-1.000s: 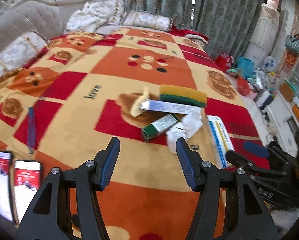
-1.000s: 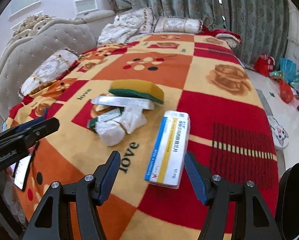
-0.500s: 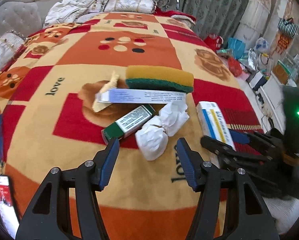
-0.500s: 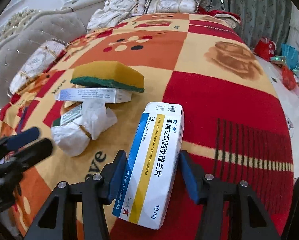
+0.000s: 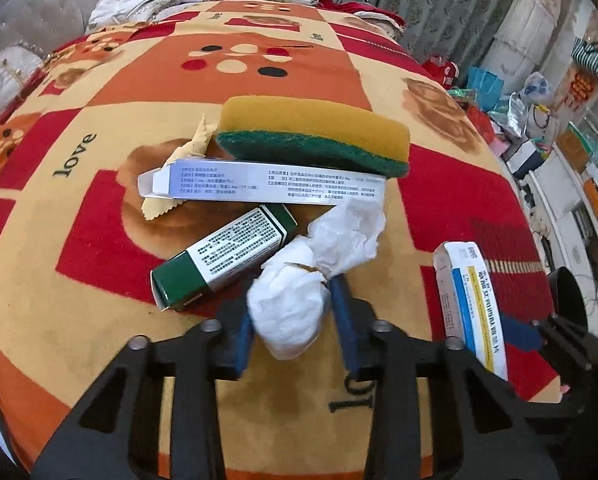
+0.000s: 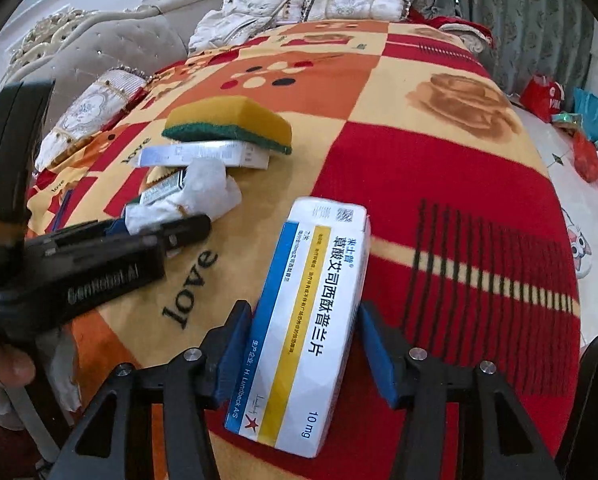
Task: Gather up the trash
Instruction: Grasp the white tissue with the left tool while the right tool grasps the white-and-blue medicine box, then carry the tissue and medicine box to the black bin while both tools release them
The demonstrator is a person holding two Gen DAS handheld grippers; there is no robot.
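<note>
My left hand-held gripper (image 5: 291,322) has just been closing, and its blue pads now press on the two sides of a crumpled white tissue wad (image 5: 289,312) that lies on the bed blanket (image 5: 99,240); the wad bulges out between the jaws, so I am clamped on it. The loose tail of the tissue spreads away from me toward a long white box (image 5: 275,188). Just left of the wad lies a green and white box (image 5: 223,258), tilted, its near corner close to my left pad. Beyond both, a yellow sponge with a green scrubbing face (image 5: 315,136) rests partly on the long white box, and a scrap of yellowish paper (image 5: 179,172) pokes out from under that box. My right hand-held gripper (image 6: 305,348) straddles a white medicine box with a blue and a yellow stripe (image 6: 311,320), which lies flat on the blanket. The left pad sits against the box's blue edge, but on the right side I think a thin gap remains, so I cannot tell whether that grip is firm. In the right wrist view my left tool reaches in from the side toward the tissue. Pillows (image 6: 355,6) and green curtains (image 6: 519,12) lie beyond the far end of the bed.
</note>
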